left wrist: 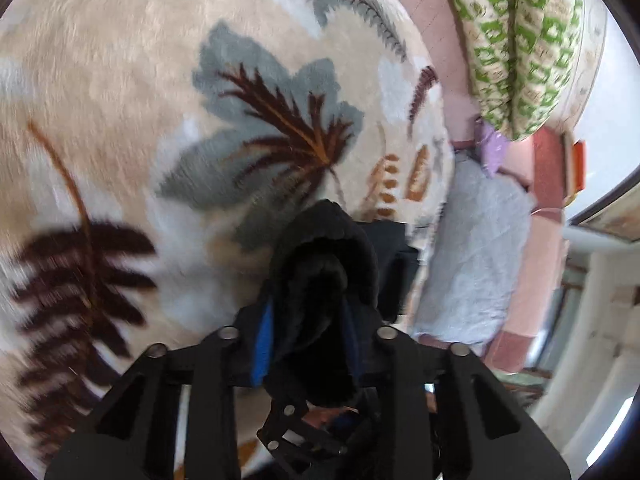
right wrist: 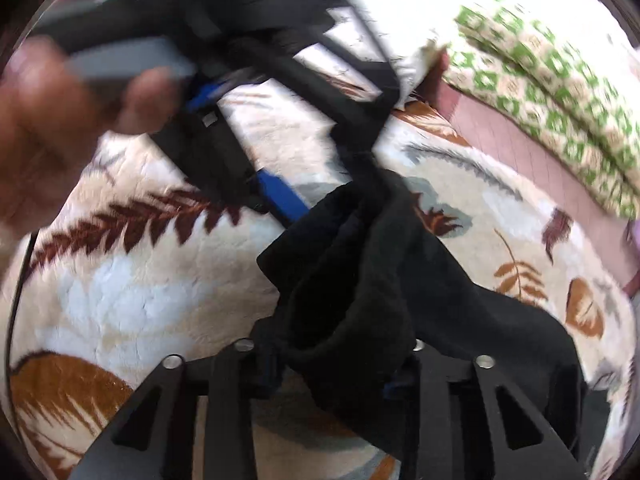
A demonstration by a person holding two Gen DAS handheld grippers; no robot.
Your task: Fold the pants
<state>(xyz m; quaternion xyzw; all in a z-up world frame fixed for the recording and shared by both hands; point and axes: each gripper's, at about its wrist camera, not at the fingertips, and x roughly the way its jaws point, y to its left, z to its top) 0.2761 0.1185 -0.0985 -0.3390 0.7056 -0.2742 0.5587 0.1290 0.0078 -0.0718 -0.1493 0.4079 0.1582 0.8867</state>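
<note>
The black pants (left wrist: pixel 324 276) are bunched between the fingers of my left gripper (left wrist: pixel 310 332), which is shut on them above a leaf-patterned blanket (left wrist: pixel 160 120). In the right wrist view the pants (right wrist: pixel 360 280) hang in a dark fold from my right gripper (right wrist: pixel 336 364), which is shut on the cloth. The left gripper (right wrist: pixel 332 184) with its blue pads shows there at upper left, also holding the pants, with the person's hand (right wrist: pixel 48 132) behind it. The rest of the pants drapes to the right (right wrist: pixel 500 340).
A green-and-cream patterned pillow (left wrist: pixel 516 40) lies at the far edge of the bed; it also shows in the right wrist view (right wrist: pixel 552 92). A pink sheet (left wrist: pixel 440 40) and a grey cloth (left wrist: pixel 476 248) lie beside the blanket. The blanket (right wrist: pixel 140 288) covers the bed.
</note>
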